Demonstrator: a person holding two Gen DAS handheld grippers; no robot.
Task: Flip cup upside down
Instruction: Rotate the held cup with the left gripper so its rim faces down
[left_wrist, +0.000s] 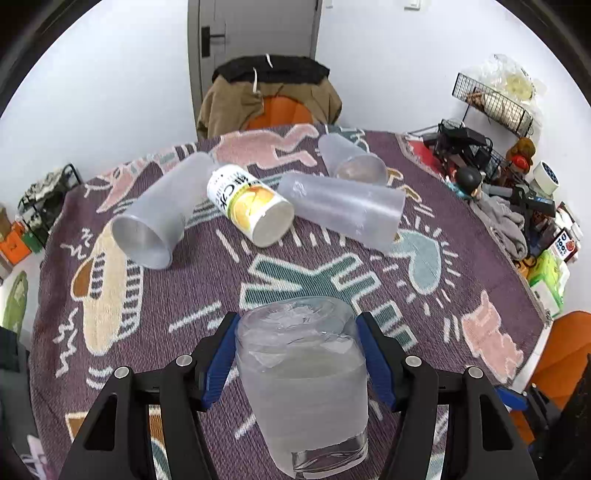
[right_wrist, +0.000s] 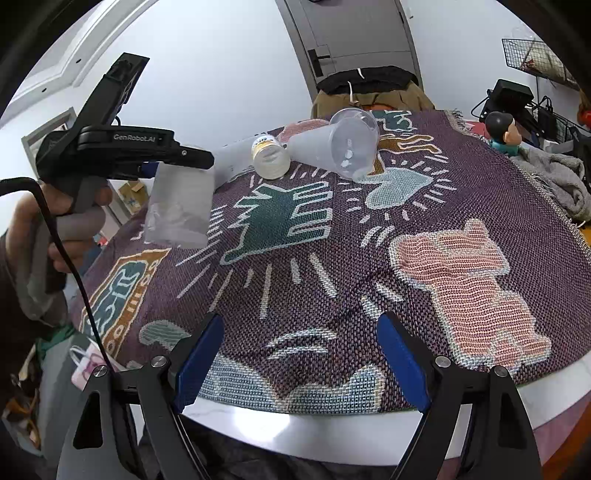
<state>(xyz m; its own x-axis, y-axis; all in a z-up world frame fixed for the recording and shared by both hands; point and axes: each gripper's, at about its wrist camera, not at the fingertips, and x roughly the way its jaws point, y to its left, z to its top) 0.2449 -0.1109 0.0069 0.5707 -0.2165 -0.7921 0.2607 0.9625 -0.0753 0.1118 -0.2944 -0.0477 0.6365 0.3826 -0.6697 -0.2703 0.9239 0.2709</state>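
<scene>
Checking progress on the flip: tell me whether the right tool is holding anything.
No. The right tool stands open and empty above the purple patterned woven cloth, while the left tool grips the frosted translucent plastic cup.

This is a lived-in room of a home. A round surface (right_wrist: 554, 384) wears a woven purple throw (left_wrist: 207, 291) with cartoon figures. Behind it a chair (left_wrist: 280, 110) with an orange cushion has a brown jacket (left_wrist: 221, 99) draped over it, before a grey door (left_wrist: 255, 33). Wire racks (left_wrist: 491, 99) on the white wall and a heap of toys, cloth and boxes (left_wrist: 517, 206) crowd one side.
</scene>
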